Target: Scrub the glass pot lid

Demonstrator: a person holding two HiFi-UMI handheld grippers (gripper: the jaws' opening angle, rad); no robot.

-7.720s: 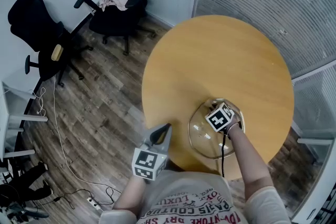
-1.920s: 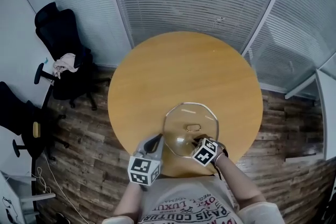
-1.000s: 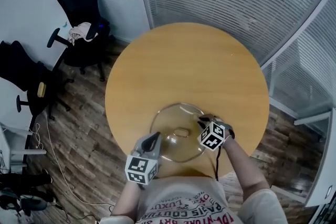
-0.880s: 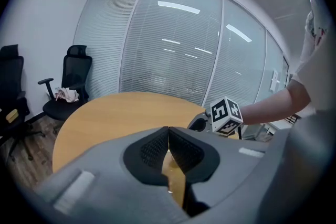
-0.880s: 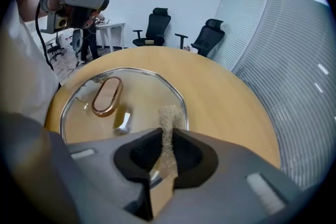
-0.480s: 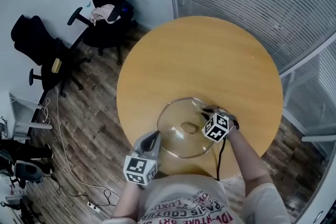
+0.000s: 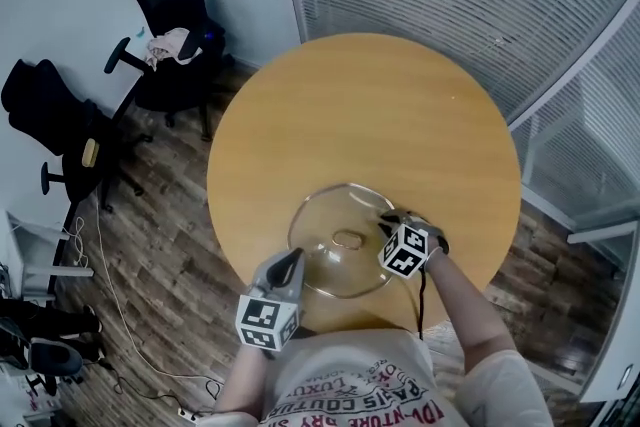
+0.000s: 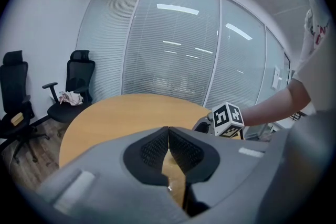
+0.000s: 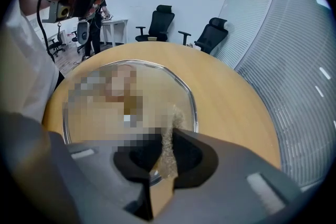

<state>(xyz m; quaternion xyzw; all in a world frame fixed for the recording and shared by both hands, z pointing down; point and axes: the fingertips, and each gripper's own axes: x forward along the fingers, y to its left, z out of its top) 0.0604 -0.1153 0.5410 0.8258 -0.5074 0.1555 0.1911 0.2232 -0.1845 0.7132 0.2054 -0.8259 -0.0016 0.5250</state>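
Tan and thin, a speckled scrubbing pad is nipped edge-on in the nearly closed right tool. Its free edge pokes ahead onto the clear glass pot lid with a metal rim, which lies just in front of the jaws, a grip that lets it rub the glass. Across the lid, the left tool has its jaws pressed together, seemingly on the near rim, probably to stop the lid sliding on the round wooden table beneath both tools.
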